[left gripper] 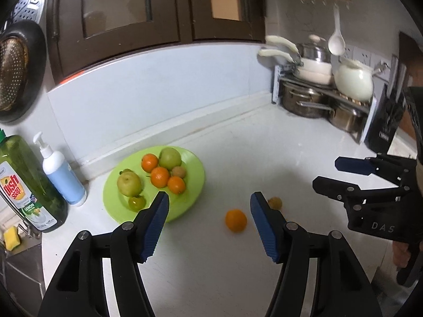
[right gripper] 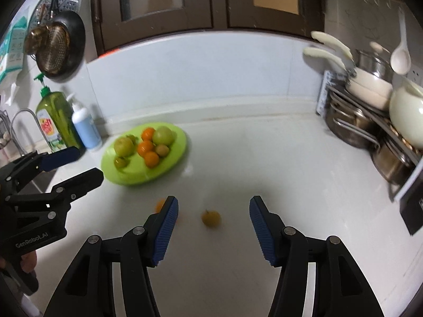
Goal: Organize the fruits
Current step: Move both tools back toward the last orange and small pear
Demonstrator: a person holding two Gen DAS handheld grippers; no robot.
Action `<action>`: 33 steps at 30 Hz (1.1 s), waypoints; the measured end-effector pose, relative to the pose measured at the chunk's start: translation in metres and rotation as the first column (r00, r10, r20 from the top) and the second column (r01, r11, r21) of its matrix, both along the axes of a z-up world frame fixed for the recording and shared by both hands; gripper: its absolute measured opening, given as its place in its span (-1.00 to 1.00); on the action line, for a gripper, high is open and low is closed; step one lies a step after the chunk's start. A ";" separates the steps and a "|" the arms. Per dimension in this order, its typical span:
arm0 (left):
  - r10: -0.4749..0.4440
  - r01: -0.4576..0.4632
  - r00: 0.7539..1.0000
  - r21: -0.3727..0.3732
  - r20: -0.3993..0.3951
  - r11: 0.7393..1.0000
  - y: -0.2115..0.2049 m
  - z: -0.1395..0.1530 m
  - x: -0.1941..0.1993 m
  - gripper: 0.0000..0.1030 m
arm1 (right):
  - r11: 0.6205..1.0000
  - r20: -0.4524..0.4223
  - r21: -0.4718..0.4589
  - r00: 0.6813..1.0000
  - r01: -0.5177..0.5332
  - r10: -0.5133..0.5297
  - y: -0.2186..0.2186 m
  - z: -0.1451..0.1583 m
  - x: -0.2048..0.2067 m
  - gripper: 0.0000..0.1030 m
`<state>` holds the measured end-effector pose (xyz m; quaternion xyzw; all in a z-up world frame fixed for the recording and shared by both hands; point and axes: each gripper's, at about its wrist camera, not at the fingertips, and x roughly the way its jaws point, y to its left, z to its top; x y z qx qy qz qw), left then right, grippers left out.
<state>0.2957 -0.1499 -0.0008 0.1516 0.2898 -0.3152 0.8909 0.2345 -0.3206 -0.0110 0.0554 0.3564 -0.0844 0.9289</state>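
A lime green plate (left gripper: 190, 198) (right gripper: 174, 158) on the white counter holds several fruits: oranges (left gripper: 160, 176), green apples (left gripper: 129, 183) and small yellow-green ones. A loose orange (left gripper: 235, 220) lies on the counter between my left gripper's (left gripper: 210, 212) open fingers, partly hidden in the right wrist view (right gripper: 159, 206). A small yellow fruit (left gripper: 275, 202) (right gripper: 211, 218) lies beside it, between my right gripper's (right gripper: 212, 215) open fingers. Both grippers are empty and hover above the counter. The right gripper shows at the right of the left wrist view (left gripper: 327, 174).
A green dish soap bottle (left gripper: 26, 185) and a white-blue pump bottle (left gripper: 62, 174) stand left of the plate, by the sink edge (left gripper: 23, 261). A rack of steel pots and white pans (left gripper: 325, 92) fills the back right corner. Dark cabinets (left gripper: 158, 8) hang above.
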 end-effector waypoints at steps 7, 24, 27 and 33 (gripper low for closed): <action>-0.024 0.025 0.999 0.020 -0.048 0.999 -0.009 -0.036 -0.003 0.22 | 0.999 -0.062 0.032 0.998 -0.016 0.018 -0.007 -0.033 -0.007 0.11; -0.097 0.107 0.980 0.047 -0.176 0.993 -0.040 -0.086 0.029 -0.09 | 0.988 -0.141 0.109 0.982 -0.113 0.128 -0.015 -0.085 0.039 -0.22; -0.103 0.114 0.975 0.043 -0.196 0.993 -0.045 -0.090 0.035 -0.12 | 0.986 -0.150 0.120 0.979 -0.119 0.136 -0.015 -0.090 0.047 -0.25; -0.109 0.121 0.971 0.044 -0.214 0.992 -0.053 -0.097 0.042 -0.16 | 0.984 -0.159 0.128 0.977 -0.122 0.142 -0.018 -0.097 0.056 -0.32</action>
